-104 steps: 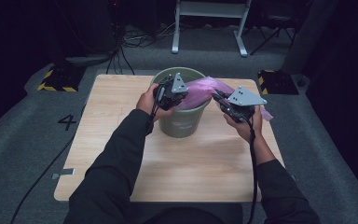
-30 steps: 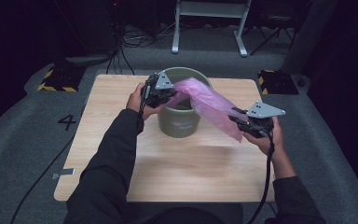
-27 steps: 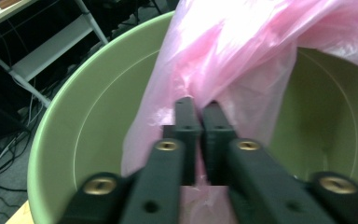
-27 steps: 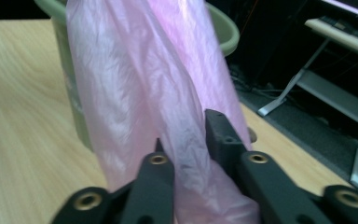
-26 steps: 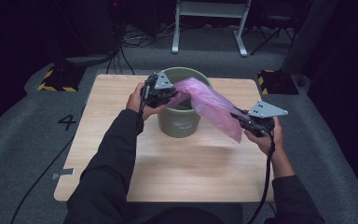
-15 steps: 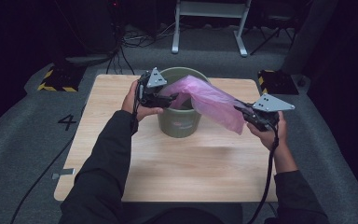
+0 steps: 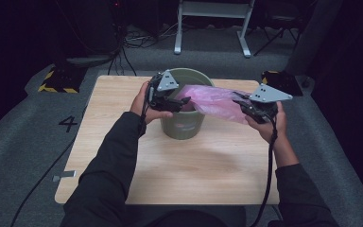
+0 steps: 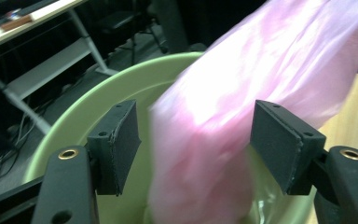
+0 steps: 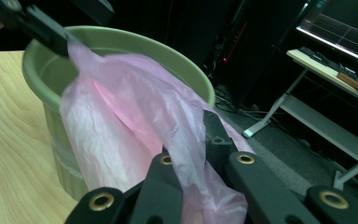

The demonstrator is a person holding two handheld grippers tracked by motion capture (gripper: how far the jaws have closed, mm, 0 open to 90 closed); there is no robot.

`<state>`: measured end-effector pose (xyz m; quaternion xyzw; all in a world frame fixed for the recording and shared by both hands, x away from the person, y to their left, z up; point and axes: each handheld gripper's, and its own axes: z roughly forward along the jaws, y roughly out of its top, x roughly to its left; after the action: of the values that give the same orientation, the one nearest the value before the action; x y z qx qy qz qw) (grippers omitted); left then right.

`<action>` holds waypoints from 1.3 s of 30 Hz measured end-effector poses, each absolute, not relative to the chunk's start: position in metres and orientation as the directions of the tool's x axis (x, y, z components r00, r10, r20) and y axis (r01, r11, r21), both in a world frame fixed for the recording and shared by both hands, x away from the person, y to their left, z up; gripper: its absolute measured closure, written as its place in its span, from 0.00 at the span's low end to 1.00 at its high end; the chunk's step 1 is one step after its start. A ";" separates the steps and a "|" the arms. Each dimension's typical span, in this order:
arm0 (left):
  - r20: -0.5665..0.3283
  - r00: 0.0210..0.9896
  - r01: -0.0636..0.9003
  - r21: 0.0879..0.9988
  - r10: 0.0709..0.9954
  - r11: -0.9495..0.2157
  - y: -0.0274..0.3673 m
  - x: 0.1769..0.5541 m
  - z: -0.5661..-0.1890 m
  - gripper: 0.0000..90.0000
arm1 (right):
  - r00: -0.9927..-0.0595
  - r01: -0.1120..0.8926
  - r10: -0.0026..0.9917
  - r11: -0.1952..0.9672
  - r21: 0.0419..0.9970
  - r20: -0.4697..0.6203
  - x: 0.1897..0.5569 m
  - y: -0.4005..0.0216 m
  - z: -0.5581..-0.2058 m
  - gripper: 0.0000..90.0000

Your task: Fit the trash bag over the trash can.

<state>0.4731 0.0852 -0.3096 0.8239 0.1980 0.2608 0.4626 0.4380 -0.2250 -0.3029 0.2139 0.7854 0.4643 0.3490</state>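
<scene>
A green bucket (image 7: pixel 184 126) stands at the middle back of the wooden table (image 7: pixel 194 165). A pink plastic bag (image 7: pixel 217 99) stretches from the bucket's mouth out to the right. My left gripper (image 7: pixel 182 103) hovers over the bucket's left rim. Its jaws have just been opening and now stand open, with the bag (image 8: pixel 242 84) between the pads (image 8: pixel 121 140) but not pinched, above the bucket (image 8: pixel 135 84). My right gripper (image 7: pixel 240 101), right of the bucket, is shut on the bag's other end. There the film (image 9: pixel 121 116) bunches between the jaws of that gripper (image 9: pixel 191 140).
A white-legged stand (image 7: pixel 212 28) and floor cables lie behind the table. Yellow-black striped blocks (image 7: pixel 56 80) sit at the back corners. A desk with a monitor (image 9: pixel 345 28) is off to the side. The table's near half is bare wood.
The left gripper's jaws have opened off the bag and that hand has risen a little. The right gripper has lifted with the bag, pulling it more level above the bucket.
</scene>
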 end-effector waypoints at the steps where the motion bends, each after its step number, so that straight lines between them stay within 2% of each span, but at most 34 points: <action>1: 0.257 0.791 0.077 0.859 0.555 -0.507 0.077 0.472 -0.308 0.37 | -0.674 0.006 0.646 0.491 0.871 -0.359 0.439 -0.217 -0.300 0.97; 3: 0.278 0.783 0.076 0.845 0.556 -0.530 0.069 0.473 -0.308 0.37 | -0.680 0.002 0.637 0.498 0.867 -0.364 0.439 -0.212 -0.299 0.97; 8: 0.298 0.784 0.074 0.826 0.545 -0.559 0.061 0.474 -0.309 0.48 | -0.691 -0.004 0.621 0.507 0.862 -0.369 0.437 -0.203 -0.299 0.97; 13: 0.282 0.814 0.037 0.847 0.507 -0.530 0.060 0.465 -0.304 0.37 | -0.693 -0.004 0.618 0.512 0.859 -0.371 0.437 -0.200 -0.297 0.98; 18: 0.272 0.832 0.014 0.861 0.484 -0.508 0.064 0.457 -0.299 0.32 | -0.690 0.003 0.629 0.496 0.868 -0.357 0.437 -0.201 -0.295 0.98; 24: 0.292 0.850 -0.019 0.849 0.438 -0.529 0.051 0.446 -0.302 0.30 | -0.687 0.019 0.640 0.488 0.872 -0.343 0.437 -0.197 -0.293 0.98; 26: 0.343 0.824 -0.030 0.821 0.451 -0.570 0.040 0.443 -0.306 0.31 | -0.691 0.013 0.633 0.494 0.869 -0.349 0.436 -0.194 -0.291 0.97; 31: 0.419 0.747 -0.017 0.788 0.517 -0.615 0.032 0.447 -0.310 0.47 | -0.702 -0.003 0.617 0.496 0.868 -0.355 0.433 -0.188 -0.289 0.94; 33: 0.418 0.749 -0.025 0.794 0.515 -0.608 0.033 0.449 -0.311 0.59 | -0.704 -0.011 0.611 0.501 0.866 -0.362 0.431 -0.186 -0.289 0.94; 35: 0.427 0.742 -0.028 0.790 0.516 -0.612 0.034 0.450 -0.311 0.62 | -0.701 -0.016 0.612 0.501 0.866 -0.367 0.431 -0.185 -0.289 0.94; 36: 0.442 0.734 -0.034 0.783 0.516 -0.621 0.034 0.451 -0.312 0.73 | -0.707 -0.018 0.604 0.503 0.864 -0.367 0.430 -0.184 -0.289 0.93; 39: 0.448 0.739 -0.039 0.774 0.503 -0.632 0.036 0.455 -0.313 0.87 | -0.715 -0.022 0.594 0.507 0.861 -0.368 0.429 -0.182 -0.291 0.90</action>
<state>0.4551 0.0356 -0.3132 0.8393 0.1383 0.3340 0.4061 0.4287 -0.1821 -0.2908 0.1783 0.8020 0.4632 0.3324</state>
